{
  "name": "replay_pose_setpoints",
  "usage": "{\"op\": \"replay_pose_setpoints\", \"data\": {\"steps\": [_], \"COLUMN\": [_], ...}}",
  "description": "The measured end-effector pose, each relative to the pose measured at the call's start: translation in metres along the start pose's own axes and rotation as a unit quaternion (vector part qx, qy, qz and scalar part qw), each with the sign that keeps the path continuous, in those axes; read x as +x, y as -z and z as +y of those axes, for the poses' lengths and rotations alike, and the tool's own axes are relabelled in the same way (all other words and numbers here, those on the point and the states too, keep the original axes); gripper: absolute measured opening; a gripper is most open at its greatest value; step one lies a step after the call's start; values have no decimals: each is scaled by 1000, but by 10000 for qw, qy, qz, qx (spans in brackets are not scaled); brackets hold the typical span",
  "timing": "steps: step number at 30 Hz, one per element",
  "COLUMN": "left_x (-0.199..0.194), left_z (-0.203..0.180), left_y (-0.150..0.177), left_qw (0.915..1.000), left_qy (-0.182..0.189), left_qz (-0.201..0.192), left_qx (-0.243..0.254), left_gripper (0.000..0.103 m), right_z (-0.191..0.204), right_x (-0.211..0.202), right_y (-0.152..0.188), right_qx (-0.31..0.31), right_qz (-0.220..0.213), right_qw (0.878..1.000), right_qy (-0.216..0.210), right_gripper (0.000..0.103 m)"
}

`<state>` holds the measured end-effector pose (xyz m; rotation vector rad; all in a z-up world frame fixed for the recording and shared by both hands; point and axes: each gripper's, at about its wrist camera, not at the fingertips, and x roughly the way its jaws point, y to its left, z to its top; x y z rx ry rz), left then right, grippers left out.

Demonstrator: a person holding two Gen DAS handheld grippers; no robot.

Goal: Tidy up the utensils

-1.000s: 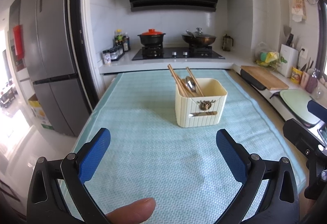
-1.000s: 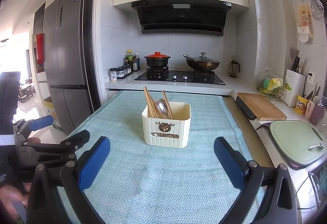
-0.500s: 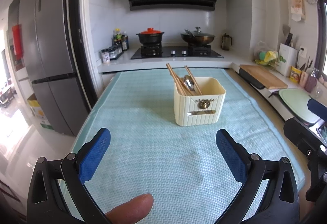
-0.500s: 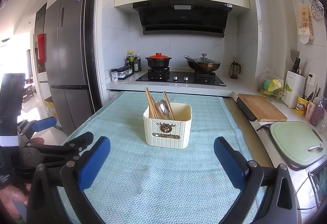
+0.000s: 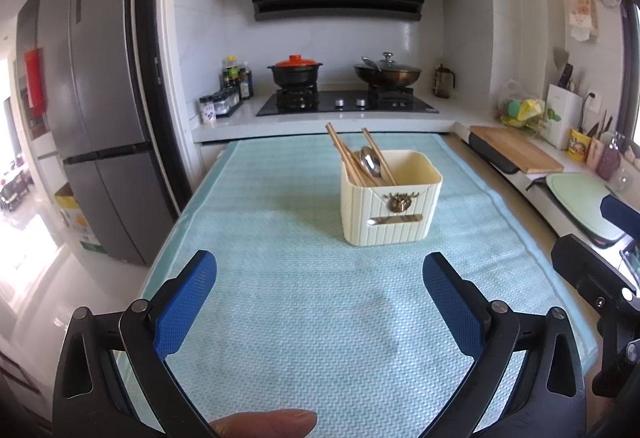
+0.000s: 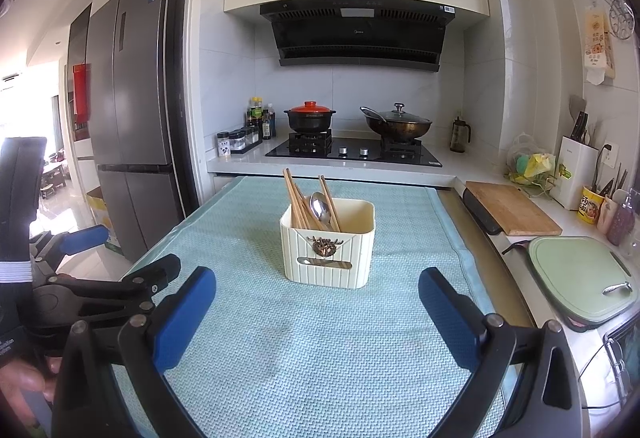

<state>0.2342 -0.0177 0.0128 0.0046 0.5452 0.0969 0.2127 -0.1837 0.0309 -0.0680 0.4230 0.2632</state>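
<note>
The cream utensil holder [image 5: 391, 203] stands upright on the light-green mat [image 5: 280, 318], well ahead of both grippers and touching neither. From the left gripper [image 5: 320, 298] it sits ahead and slightly right; from the right gripper [image 6: 318, 312] it sits ahead, near centre. Both have their blue pads spread wide and grip nothing. Inside the holder, wooden chopsticks [image 6: 298, 204] and a metal spoon [image 6: 320, 207] lean towards its left side; its right portion appears unoccupied. A fingertip [image 5: 266, 424] shows at the left view's bottom edge.
</note>
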Motion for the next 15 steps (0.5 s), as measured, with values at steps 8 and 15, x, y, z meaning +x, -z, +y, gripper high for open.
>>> {"op": "replay_pose_setpoints", "data": {"steps": [8,15], "left_x": [3,4], "left_z": [-2,1], "left_y": [1,2], "left_qw": [10000,9999], "left_qy": [-1,-103], "left_qz": [32,13], "left_qx": [20,-130], "left_gripper": [103,103], "right_z": [-2,-5], "right_x": [1,4], "right_y": [1,3], "right_qx": [17,57], "right_qz": [7,33], "right_qw": [10000,10000], "right_qy": [1,19], "right_gripper": [103,103]}}
